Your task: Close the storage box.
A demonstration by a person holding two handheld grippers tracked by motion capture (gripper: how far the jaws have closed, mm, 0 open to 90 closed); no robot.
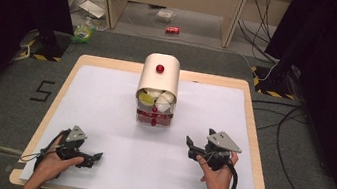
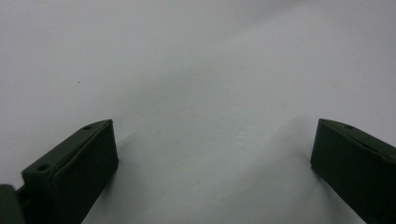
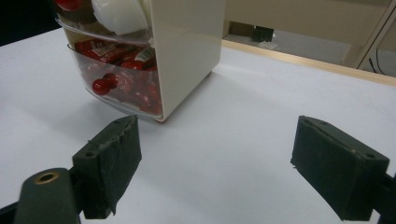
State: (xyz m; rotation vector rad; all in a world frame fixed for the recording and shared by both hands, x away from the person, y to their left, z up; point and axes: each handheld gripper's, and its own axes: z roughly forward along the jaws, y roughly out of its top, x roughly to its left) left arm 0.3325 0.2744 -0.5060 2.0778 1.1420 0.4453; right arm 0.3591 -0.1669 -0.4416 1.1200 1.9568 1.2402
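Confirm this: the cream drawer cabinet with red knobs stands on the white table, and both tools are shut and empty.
Not quite. Both tools are open and empty: left tool, right tool, per the gripper views. The cream drawer cabinet with red knobs does stand on the white table.

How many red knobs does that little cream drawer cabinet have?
3: one on the cabinet top, one on the upper drawer, one on the lower drawer. Others may be hidden.

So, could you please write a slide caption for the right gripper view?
Open right tongs face a cream drawer box, its clear lower drawer packed with red sachets.
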